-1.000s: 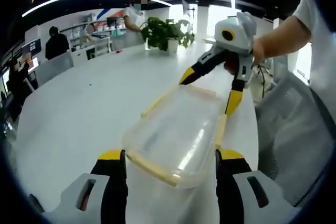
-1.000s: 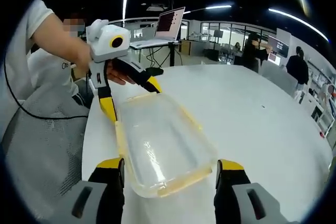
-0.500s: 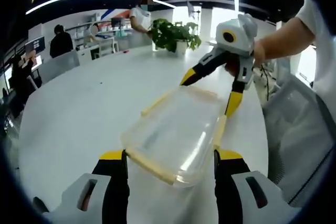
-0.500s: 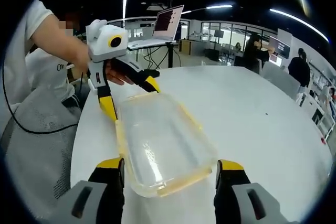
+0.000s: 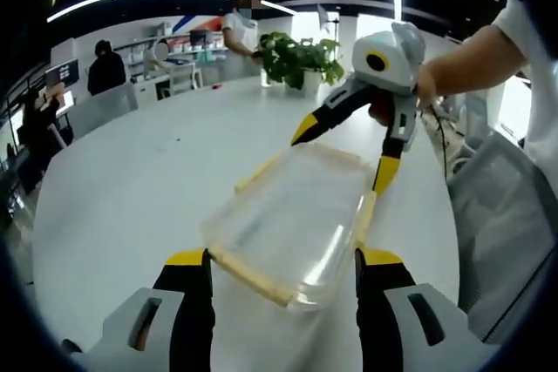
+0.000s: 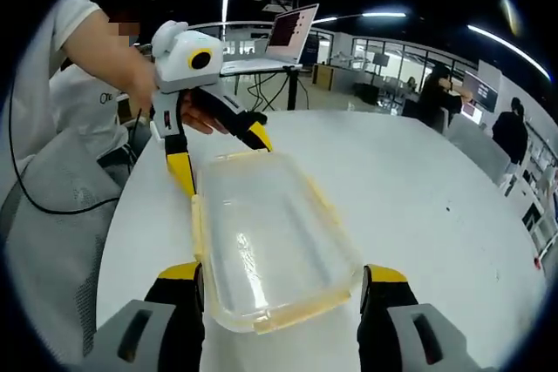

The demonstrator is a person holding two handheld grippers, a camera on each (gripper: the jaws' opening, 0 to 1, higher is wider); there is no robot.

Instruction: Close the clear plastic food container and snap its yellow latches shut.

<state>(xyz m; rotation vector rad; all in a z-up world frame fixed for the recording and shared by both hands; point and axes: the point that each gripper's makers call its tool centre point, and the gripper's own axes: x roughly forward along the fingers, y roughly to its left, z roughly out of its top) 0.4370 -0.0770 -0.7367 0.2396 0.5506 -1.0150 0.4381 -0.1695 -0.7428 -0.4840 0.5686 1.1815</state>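
Observation:
A clear plastic container point(image 5: 288, 219) with pale yellow latches lies on the white table point(image 5: 131, 180), its lid on top. My left gripper point(image 5: 283, 260) is open, and its jaws straddle the container's near end. At the far end my right gripper point(image 5: 344, 156) is open too, one jaw on each side of the container. In the right gripper view the same container point(image 6: 261, 246) runs away from my right gripper point(image 6: 283, 274), with the left gripper point(image 6: 220, 161) at its far end. A yellow latch point(image 6: 292, 313) sticks out along the near edge. I cannot tell if any latch is snapped.
A grey mesh chair point(image 5: 501, 233) stands at the table's edge beside the person holding the grippers. A potted plant point(image 5: 296, 58) stands at the table's far side. A laptop point(image 6: 283, 37) sits on a stand behind the table. People stand in the background.
Both views have shifted slightly with the hands. The container and both grippers keep their places relative to each other.

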